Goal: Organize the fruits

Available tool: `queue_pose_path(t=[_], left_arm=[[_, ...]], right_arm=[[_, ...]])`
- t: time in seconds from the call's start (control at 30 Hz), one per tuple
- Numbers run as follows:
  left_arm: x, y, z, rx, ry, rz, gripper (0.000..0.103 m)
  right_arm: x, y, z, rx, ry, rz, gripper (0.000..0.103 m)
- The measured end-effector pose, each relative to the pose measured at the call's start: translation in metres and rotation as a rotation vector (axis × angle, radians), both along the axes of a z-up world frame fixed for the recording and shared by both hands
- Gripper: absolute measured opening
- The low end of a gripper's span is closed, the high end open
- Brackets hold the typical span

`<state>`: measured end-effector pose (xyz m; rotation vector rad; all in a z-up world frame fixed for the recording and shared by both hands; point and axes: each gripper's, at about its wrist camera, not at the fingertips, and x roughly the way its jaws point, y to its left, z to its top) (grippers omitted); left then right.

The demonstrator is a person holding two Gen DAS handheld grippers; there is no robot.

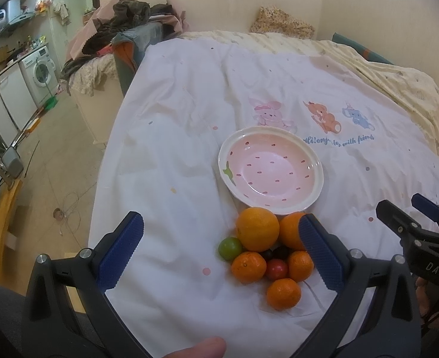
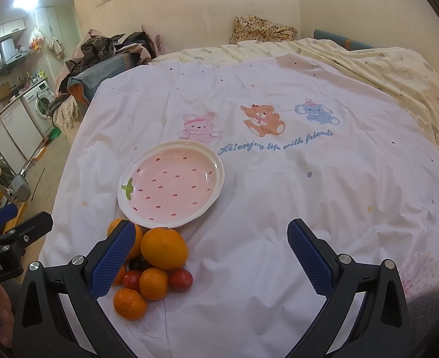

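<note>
Both tongs hang spread and empty. From your left gripper (image 1: 220,250), the pink strawberry-patterned ceramic plate (image 1: 314,179) sits bare, the heap of oranges, tangerines and small fruits (image 1: 268,253) untouched just before it. From your right gripper (image 2: 213,258), likewise: nothing plated yet, everything remains.

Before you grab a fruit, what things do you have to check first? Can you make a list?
1. Pink plate has nothing in it: ok.
2. Fruit pile lies beside the plate, on the sheet: ok.
3. Left gripper jaws open, nothing held: ok.
4. Right gripper jaws open, nothing held: ok.
5. Fruit between either gripper's jaws: not ok, both hover short of the pile.
6. Whether the soft sheet lets fruit roll: cannot tell.
</note>
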<state>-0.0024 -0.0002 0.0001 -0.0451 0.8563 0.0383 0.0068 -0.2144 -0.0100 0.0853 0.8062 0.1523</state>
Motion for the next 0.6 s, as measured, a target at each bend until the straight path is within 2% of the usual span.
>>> queue_pose_path(t=[0.6], left_arm=[[0.0008, 0.0012, 0.0007, 0.0, 0.009, 0.002, 0.102]], right_arm=[[-0.0007, -0.0014, -0.0018, 0.0, 0.002, 0.002, 0.103]])
